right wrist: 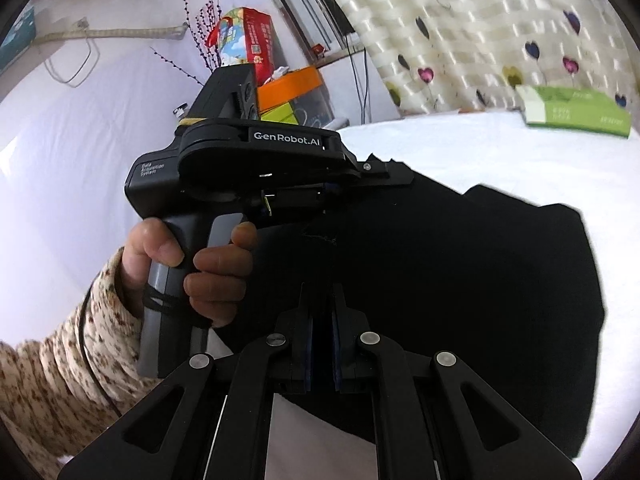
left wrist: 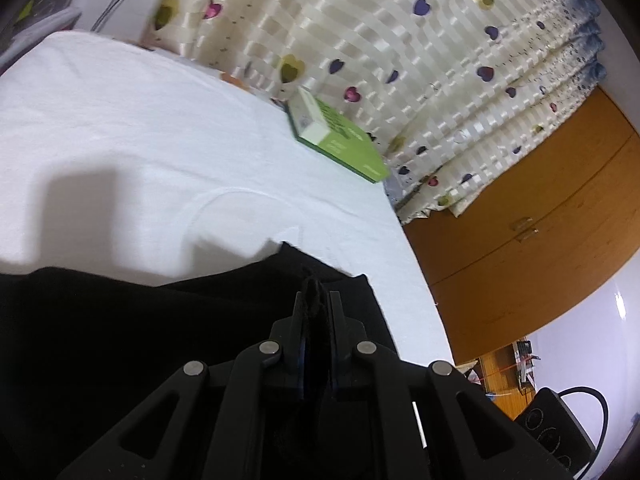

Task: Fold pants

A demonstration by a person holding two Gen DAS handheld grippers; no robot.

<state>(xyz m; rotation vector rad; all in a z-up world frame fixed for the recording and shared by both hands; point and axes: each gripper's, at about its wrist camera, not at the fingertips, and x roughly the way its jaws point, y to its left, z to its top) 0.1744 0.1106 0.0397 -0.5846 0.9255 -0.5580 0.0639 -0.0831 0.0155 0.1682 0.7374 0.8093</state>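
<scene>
Black pants (right wrist: 460, 280) lie on a white bed sheet (right wrist: 520, 160), part of them lifted. In the right wrist view my right gripper (right wrist: 320, 300) is shut, with black cloth pinched between its pads. A hand in a patterned sleeve (right wrist: 48, 368) holds my left gripper (right wrist: 394, 174) just beyond, side-on over the pants' far edge. In the left wrist view the left gripper (left wrist: 316, 298) is shut on a raised fold of the pants (left wrist: 140, 340), and the cloth spreads down and to the left of it.
A green box (left wrist: 340, 136) rests at the bed's far edge against a heart-patterned curtain (left wrist: 400, 40). A wooden cabinet (left wrist: 540, 220) stands to the right of the bed. Coloured boxes (right wrist: 256, 40) and cables crowd the area to the bed's left.
</scene>
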